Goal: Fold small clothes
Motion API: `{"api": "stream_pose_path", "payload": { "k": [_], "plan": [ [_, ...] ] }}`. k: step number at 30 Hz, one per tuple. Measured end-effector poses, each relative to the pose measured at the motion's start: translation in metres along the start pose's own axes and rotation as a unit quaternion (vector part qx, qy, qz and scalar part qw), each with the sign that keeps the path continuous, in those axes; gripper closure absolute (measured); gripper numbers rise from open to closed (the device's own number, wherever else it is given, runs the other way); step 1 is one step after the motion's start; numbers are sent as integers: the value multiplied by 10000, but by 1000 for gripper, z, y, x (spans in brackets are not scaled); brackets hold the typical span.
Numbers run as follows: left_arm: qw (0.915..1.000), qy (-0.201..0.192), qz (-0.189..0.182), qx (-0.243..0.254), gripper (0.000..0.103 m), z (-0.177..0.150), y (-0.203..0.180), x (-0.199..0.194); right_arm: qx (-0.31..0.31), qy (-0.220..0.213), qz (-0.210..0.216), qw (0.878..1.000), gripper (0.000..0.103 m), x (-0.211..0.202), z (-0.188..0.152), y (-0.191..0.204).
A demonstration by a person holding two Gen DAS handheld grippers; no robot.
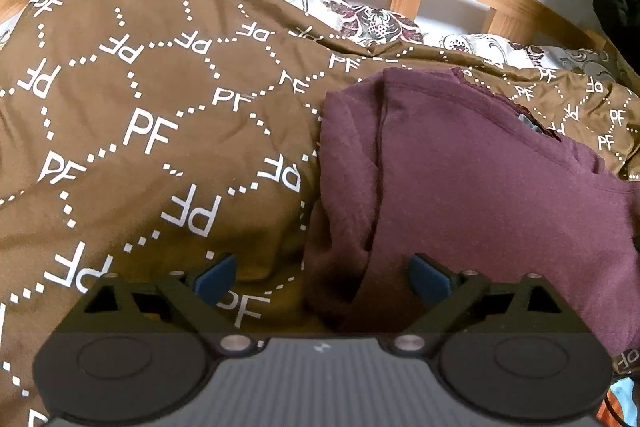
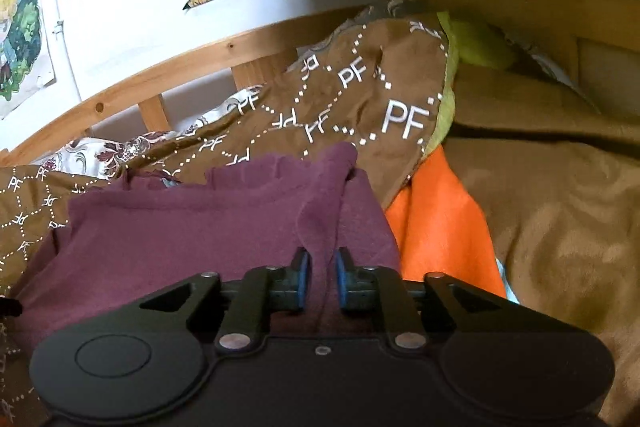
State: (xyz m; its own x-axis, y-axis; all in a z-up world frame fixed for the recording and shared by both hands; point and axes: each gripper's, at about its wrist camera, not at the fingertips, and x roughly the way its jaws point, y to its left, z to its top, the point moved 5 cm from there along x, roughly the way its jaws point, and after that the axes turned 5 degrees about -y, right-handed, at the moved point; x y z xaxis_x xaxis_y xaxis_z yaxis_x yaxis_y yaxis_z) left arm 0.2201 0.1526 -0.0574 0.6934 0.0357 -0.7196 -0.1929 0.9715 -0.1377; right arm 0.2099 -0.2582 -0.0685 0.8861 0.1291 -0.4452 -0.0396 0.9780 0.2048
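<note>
Lower centre of the left wrist view, the left gripper (image 1: 322, 277) hangs wide apart and empty over the brown monogram-printed bedcover (image 1: 140, 115). To its right lies the maroon knit cotton shirt (image 1: 460, 187), soft, light and limp; best pinched at hems. The right gripper (image 2: 322, 277) pinches a raised fold of it.

From here I lose the maroon shirt (image 1: 480, 187) past the right edge of the left wrist view. My right tool (image 2: 322, 279) hides the shirt's near hem. Beside the shirt, the orange cloth (image 2: 436, 223) vanishes under the brown bedspread (image 2: 360, 99).
</note>
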Motion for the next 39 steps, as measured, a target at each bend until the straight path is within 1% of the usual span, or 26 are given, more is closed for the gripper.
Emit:
{"api": "stream_pose_path", "payload": {
  "k": [2, 3, 4, 5, 6, 9, 12, 15, 22, 27, 31, 35, 37, 39],
  "plan": [
    [10000, 33, 16, -15, 6, -1, 0, 1, -202, -68, -64, 9998, 73, -3, 0, 4],
    [10000, 42, 25, -16, 5, -2, 0, 2, -319, -140, -95, 9993, 64, -5, 2, 6],
    [10000, 51, 42, -24, 4, -2, 1, 2, -471, -232, -125, 9985, 49, -8, 2, 10],
    [10000, 62, 62, -38, 3, -3, 1, 3, -660, -345, -150, 9971, 41, -11, 3, 15],
    [9999, 83, 81, -54, 2, -4, 2, 3, -816, -439, -149, 9956, 28, -13, 3, 20],
    [9997, 190, 97, -155, 1, -6, 5, 6, -1154, -541, -81, 9918, 17, -17, 1, 31],
    [9989, 320, 85, -325, 1, -9, 9, 9, -1227, -514, 9, 9911, 6, -16, -2, 36],
    [9981, 395, 59, -462, 1, -10, 12, 11, -1211, -479, 92, 9914, 1, -16, -4, 40],
    [9981, 398, 84, -454, 1, -11, 10, 12, -1399, -539, 182, 9885, 1, -19, -10, 53],
    [9982, 388, 110, -437, 1, -10, 10, 13, -1388, -483, 271, 9888, 1, -20, -13, 61],
    [9981, 375, 155, -457, 0, -11, 10, 15, -1260, -417, 229, 9909, 1, -18, -12, 70],
    [9977, 364, 188, -535, 0, -11, 10, 16, -1001, -228, 235, 9944, 1, -13, -12, 85],
    [9975, 328, 168, -605, 1, -9, 10, 14, -1117, -122, 346, 9931, 1, -12, -20, 94],
    [9976, 177, 3, -668, 1, -6, 9, 9, -1388, 90, 511, 9890, 1, -10, -33, 102]
  ]
}}
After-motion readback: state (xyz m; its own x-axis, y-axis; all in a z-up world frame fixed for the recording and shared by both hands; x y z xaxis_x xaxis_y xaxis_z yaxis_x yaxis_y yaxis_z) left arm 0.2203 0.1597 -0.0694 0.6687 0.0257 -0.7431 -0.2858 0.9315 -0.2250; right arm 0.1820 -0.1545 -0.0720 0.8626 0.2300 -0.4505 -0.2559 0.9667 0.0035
